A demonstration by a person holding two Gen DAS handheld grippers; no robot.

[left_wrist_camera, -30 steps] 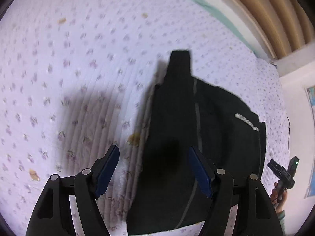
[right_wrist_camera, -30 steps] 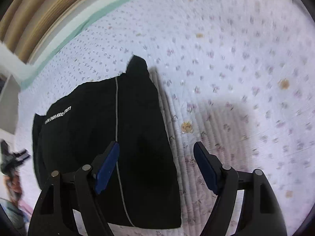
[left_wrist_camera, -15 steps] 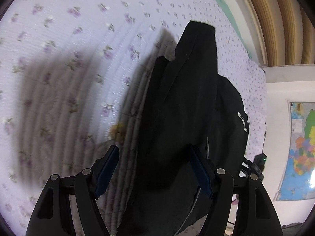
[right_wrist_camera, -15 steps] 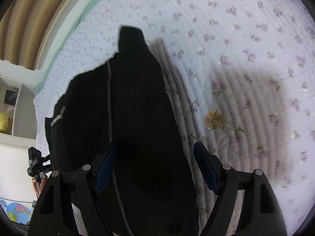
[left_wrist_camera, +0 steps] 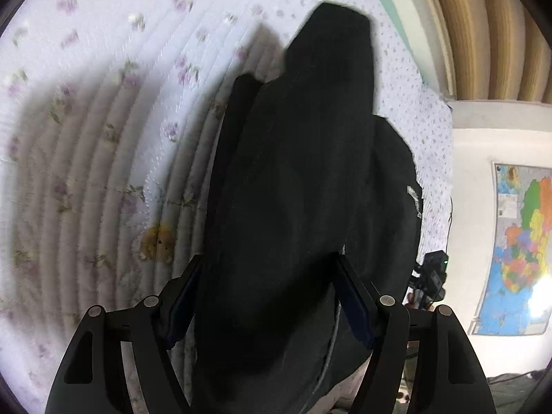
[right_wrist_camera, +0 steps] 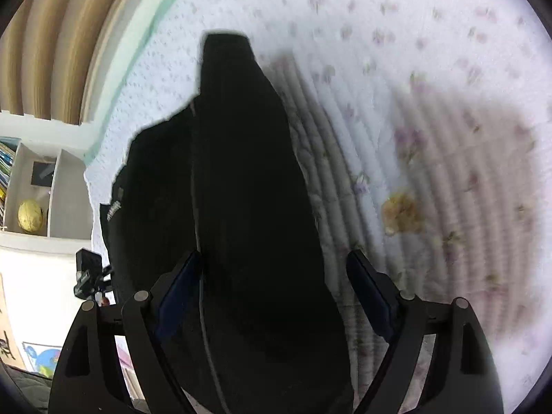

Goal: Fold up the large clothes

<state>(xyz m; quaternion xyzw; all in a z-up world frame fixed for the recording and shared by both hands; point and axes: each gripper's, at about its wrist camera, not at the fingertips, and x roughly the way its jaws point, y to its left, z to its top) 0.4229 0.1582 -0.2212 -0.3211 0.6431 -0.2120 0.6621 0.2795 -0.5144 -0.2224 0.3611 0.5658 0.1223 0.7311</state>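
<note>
White letters are showing on the black garment (left_wrist_camera: 296, 186), near its far side edge, but they are too small and blurry to read. A map (left_wrist_camera: 521, 248) with many colours is hanging on the wall, and its words are too small to read too.

The garment is lying on the bed (left_wrist_camera: 103, 145), on a white quilt with little purple flowers. It is lying in a long, narrow shape that is pointing away from both cameras. A thin pale stripe is running along it.

The left claw (left_wrist_camera: 267, 296) is pointing down at a slant over the near end of the garment. Its jaws are standing wide apart with the dark cloth between them. Whether the blue pads are touching the cloth is hard to tell.

The right claw (right_wrist_camera: 274, 293) is pointing down at a slant too. Its jaws have just been opening. The garment's edge is lying between them, and the right pad is standing clear over the quilt.
</note>
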